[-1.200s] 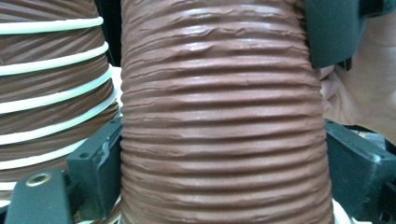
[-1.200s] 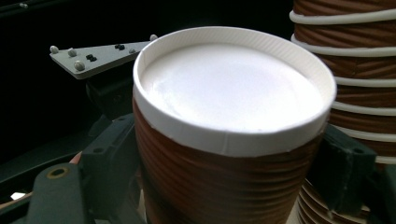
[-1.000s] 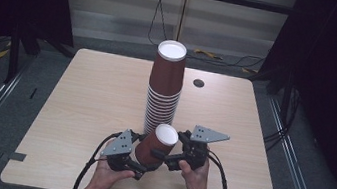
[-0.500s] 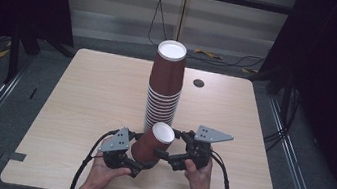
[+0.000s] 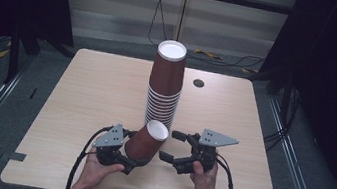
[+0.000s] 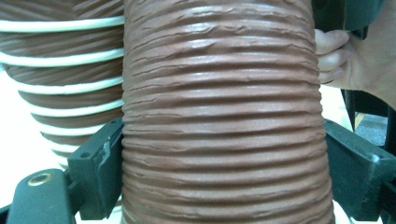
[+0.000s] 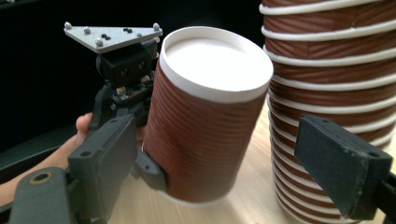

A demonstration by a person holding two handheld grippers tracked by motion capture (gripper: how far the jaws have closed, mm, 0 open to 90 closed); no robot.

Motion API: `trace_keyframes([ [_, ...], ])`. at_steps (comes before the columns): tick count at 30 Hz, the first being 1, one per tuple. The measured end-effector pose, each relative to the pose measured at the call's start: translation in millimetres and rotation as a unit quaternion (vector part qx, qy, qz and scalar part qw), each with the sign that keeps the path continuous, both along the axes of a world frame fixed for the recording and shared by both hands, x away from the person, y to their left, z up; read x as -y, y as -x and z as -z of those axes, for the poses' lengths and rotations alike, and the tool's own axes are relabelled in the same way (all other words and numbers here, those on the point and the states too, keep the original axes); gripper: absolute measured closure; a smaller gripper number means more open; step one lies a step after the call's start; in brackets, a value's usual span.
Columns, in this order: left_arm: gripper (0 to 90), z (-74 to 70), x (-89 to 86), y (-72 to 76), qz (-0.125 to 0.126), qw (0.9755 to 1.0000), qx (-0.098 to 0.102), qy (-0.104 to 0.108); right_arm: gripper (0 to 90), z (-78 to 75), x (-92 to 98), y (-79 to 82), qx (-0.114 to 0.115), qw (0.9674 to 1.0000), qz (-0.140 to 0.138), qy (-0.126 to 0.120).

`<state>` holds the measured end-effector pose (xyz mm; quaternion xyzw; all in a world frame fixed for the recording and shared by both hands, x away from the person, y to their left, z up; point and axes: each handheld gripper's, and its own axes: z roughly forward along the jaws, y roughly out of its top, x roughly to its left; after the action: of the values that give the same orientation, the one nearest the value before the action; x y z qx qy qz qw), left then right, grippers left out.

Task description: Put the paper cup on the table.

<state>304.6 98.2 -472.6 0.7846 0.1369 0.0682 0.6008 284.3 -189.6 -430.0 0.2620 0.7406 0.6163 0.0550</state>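
Left tool [image 5: 132, 162]: your grip clamps ribbed brown paper cup [image 5: 147, 141], tilted beside cup stack [image 5: 164, 89]; right tool [image 5: 173, 146] released.

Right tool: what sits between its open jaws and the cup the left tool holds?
Nothing but air and bare table; the right tool stands apart from the cup in the high view.

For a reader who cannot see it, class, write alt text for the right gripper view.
A single brown ribbed paper cup, tilted with its white closed end toward the camera, is clamped by the left gripper. The right gripper has its black jaws open on either side, touching nothing. A tall stack of matching cups stands at the right on the wooden table.
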Motion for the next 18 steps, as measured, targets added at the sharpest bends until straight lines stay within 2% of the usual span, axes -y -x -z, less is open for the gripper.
trace_keyframes([
  [5,12.6,-3.2,-3.7,-2.7,0.004,0.9997,-0.002,-0.024,13.8,2.7,2.1,0.0,-0.008,0.9998,0.001,0.018],
  [11,12.8,-9.6,-6.9,-3.8,0.008,0.9995,-0.002,-0.032,13.9,3.9,6.1,0.9,-0.013,0.9993,0.004,0.035],
  [18,12.9,-14.2,-2.1,-4.4,0.017,0.9965,0.004,-0.082,13.6,6.9,11.1,1.3,-0.013,0.9983,0.007,0.056],
])
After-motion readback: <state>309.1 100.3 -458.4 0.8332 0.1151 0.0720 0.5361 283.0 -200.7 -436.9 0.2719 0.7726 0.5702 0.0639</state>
